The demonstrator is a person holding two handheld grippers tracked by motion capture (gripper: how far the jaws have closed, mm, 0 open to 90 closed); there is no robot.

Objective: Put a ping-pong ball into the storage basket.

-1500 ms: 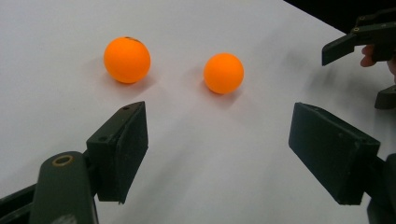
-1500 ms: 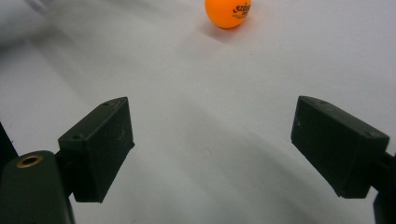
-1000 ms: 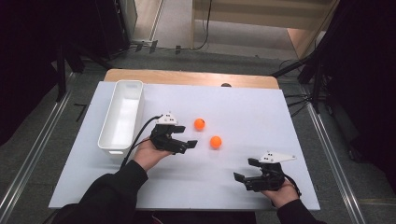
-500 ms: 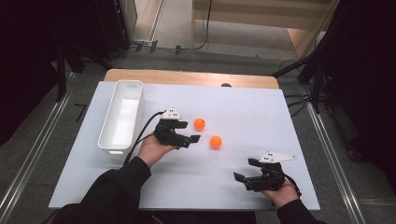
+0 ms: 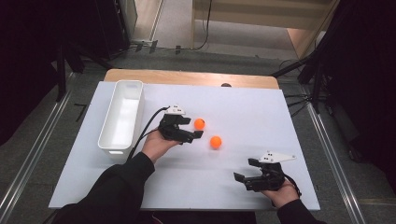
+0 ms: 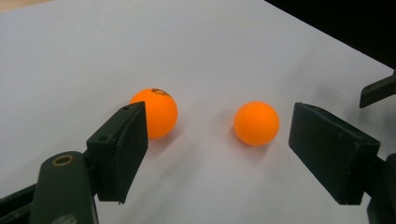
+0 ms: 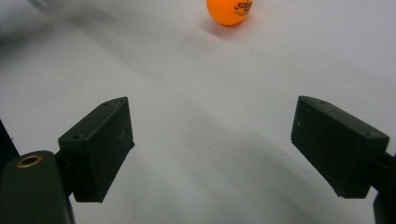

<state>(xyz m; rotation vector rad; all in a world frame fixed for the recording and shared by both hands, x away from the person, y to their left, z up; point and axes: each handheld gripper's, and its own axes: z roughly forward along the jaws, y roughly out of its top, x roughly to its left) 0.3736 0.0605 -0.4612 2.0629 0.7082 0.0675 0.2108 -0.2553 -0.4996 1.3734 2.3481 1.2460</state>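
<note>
Two orange balls lie mid-table: the farther ball (image 5: 200,123) and the nearer ball (image 5: 215,142). My left gripper (image 5: 193,127) is open just left of them, its far jaw close beside the farther ball. In the left gripper view the farther ball (image 6: 156,112) sits partly behind the left jaw, the nearer ball (image 6: 256,123) lies ahead between the jaws, and my left gripper (image 6: 219,135) holds nothing. My right gripper (image 5: 244,169) rests open near the front right edge. In the right gripper view one orange ball (image 7: 229,10) lies far ahead of the right gripper (image 7: 210,126).
A long white bin (image 5: 120,116) stands at the left of the white table (image 5: 261,112), with the left gripper's cable trailing beside it. A wooden strip (image 5: 187,77) runs along the table's far edge. A dark floor surrounds the table.
My left gripper has moved away from the person and to the right, closing in on the two balls. The right gripper and both balls have stayed put.
</note>
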